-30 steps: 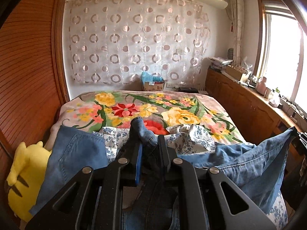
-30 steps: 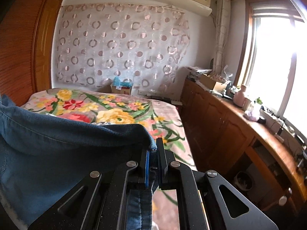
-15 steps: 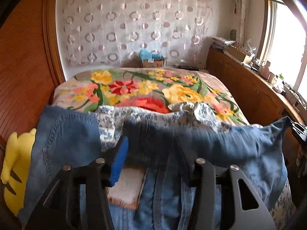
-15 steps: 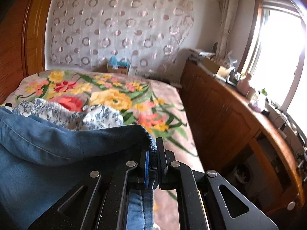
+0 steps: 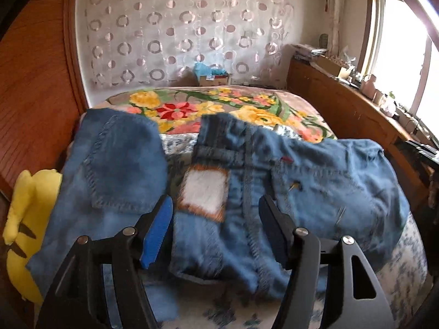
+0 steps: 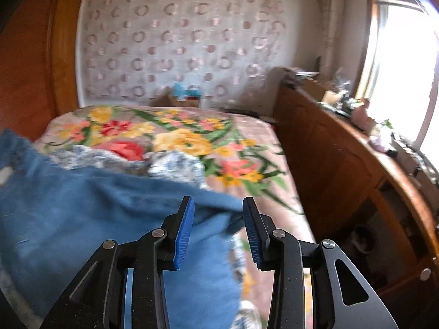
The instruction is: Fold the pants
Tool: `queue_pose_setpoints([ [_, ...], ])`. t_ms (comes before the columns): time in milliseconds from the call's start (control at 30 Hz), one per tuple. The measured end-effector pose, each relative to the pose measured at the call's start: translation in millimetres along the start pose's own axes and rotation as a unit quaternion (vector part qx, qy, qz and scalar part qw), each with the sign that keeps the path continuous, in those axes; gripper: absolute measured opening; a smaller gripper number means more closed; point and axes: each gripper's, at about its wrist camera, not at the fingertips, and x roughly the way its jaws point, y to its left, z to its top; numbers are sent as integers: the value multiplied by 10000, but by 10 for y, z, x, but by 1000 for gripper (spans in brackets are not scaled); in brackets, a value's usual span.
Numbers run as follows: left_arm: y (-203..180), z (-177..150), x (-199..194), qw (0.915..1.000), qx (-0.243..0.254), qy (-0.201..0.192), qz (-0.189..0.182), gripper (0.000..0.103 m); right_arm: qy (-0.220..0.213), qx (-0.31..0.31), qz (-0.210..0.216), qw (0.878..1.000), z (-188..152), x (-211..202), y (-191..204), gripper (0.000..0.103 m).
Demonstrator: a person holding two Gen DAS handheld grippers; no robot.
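A pair of blue denim pants (image 5: 247,192) lies crumpled across the near part of the bed, inside of the waistband up, with a white label (image 5: 205,190) showing. My left gripper (image 5: 215,219) is open just above the waistband, holding nothing. In the right wrist view the pants (image 6: 96,219) spread to the left and under my right gripper (image 6: 218,216), which is open, with a denim edge lying between its fingers.
The bed (image 5: 219,104) has a floral blanket and a blue-and-white patterned cloth (image 6: 175,164). A yellow plush toy (image 5: 24,219) sits at the left. Wooden headboard panel (image 5: 35,82) on the left, wooden cabinets (image 6: 343,170) along the right under the window.
Both grippers have opened and let go of the pants. The denim has dropped onto the bed and both views have tilted down.
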Motion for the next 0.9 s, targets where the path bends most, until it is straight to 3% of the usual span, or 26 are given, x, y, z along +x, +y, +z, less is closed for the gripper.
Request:
queue_pose_setpoints([
  [133,94,-78,-4,10000,-34,14,20,66,48,-127,509,9986,-66,-213,138,51],
  [267,150,-156,25,9999,-23,101,41,66,120,-242,896,9956,-105,-379,289,54],
  [367,172,-218,100,9996,29,273,-27,56,190,-288,1239,9917,-173,-454,366,54],
  [667,170,-308,239,9988,106,476,31,54,727,-517,1702,9814,-338,-369,493,55],
  [800,150,-305,268,9986,170,490,75,54,892,-665,1836,9767,-356,-266,561,66],
  [900,132,-303,299,9983,272,503,139,54,965,-747,1826,9756,-350,-173,570,68],
])
